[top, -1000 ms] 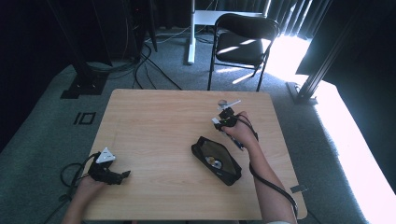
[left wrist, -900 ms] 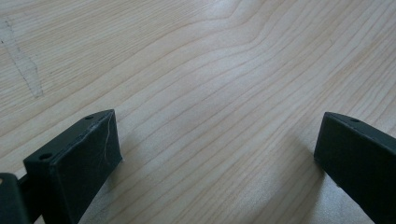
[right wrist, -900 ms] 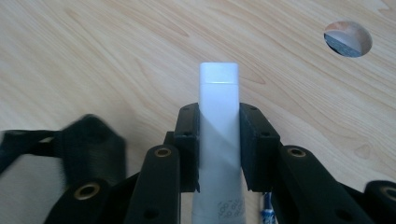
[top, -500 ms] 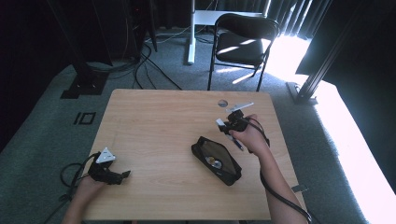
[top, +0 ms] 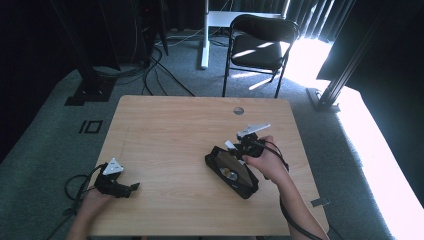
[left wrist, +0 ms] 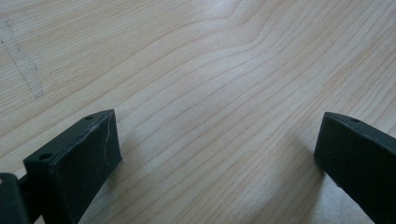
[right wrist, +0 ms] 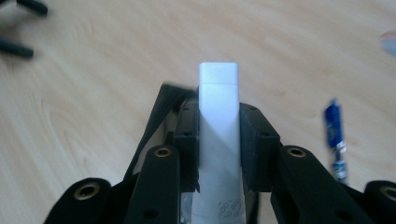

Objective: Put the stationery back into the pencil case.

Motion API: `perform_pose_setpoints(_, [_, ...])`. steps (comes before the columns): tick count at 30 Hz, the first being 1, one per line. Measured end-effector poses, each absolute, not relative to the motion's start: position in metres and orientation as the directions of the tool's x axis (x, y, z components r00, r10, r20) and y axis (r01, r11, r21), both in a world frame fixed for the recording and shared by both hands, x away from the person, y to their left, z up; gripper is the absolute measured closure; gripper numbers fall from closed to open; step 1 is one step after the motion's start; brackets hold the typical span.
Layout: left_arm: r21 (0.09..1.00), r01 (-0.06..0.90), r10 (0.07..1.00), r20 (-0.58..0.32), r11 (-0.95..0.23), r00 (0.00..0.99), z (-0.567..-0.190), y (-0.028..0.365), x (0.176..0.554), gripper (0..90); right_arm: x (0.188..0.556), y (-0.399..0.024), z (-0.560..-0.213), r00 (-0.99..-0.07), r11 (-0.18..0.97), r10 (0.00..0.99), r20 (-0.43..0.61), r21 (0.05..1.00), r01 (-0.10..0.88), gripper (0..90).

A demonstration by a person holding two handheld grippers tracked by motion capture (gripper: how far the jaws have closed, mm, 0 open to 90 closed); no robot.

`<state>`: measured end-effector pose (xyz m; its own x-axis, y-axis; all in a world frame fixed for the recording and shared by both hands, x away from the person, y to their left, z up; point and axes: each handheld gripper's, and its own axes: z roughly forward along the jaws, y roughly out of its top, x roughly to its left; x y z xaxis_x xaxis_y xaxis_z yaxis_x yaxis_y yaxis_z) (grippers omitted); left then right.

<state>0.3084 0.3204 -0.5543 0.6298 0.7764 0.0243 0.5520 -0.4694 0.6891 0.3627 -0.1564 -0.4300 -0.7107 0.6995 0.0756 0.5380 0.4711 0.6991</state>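
From above, the right gripper hovers at the open black pouch on the table, likely to load it; the left gripper rests, jaws wide over bare wood; up close, right jaws clamp a white stick, blue pen beside

Matt pale wood-grain table

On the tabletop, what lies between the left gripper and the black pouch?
Nothing: in the high view the stretch of wooden table between the left gripper and the black pouch is bare. The left gripper view shows bare wood between its open jaws.
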Motion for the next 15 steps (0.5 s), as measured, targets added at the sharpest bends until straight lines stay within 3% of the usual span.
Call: perform_pose_setpoints(15, [0.688,0.552,0.776,0.025,-0.471,0.631,-0.554,0.32,0.308,0.6,0.361,-0.127,-0.482,-0.752,0.607,0.658,0.053,0.554,0.57,70.5])
